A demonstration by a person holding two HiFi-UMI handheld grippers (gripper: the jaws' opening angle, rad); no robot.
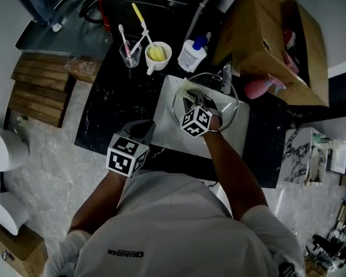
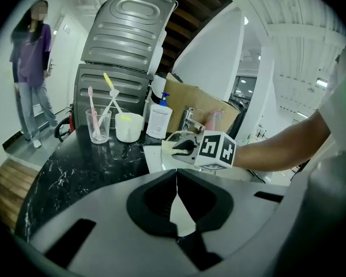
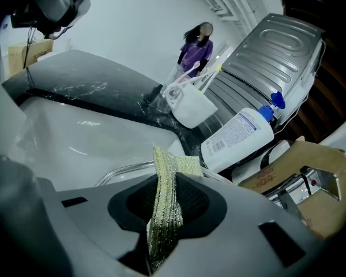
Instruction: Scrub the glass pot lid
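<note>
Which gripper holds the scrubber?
The right gripper: its jaws pinch the yellow-green scrubber. The left gripper is shut, with nothing between its jaws.

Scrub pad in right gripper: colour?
The scrub pad is yellow-green with silvery weave; clearest in right gripper view.

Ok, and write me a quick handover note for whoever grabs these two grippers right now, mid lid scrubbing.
Left gripper: shut, empty, held over the black marble counter near its front edge, off the lid.
Right gripper: shut on the yellow-silver mesh scrub pad, at the far-left rim of the round glass pot lid.
The lid lies in the white sink.
Done: pad gripped and at the lid; how much is scrubbed cannot be told.
Left: scrub the lid's surface. Nothing steadies the lid, so the left gripper probably should.
</note>
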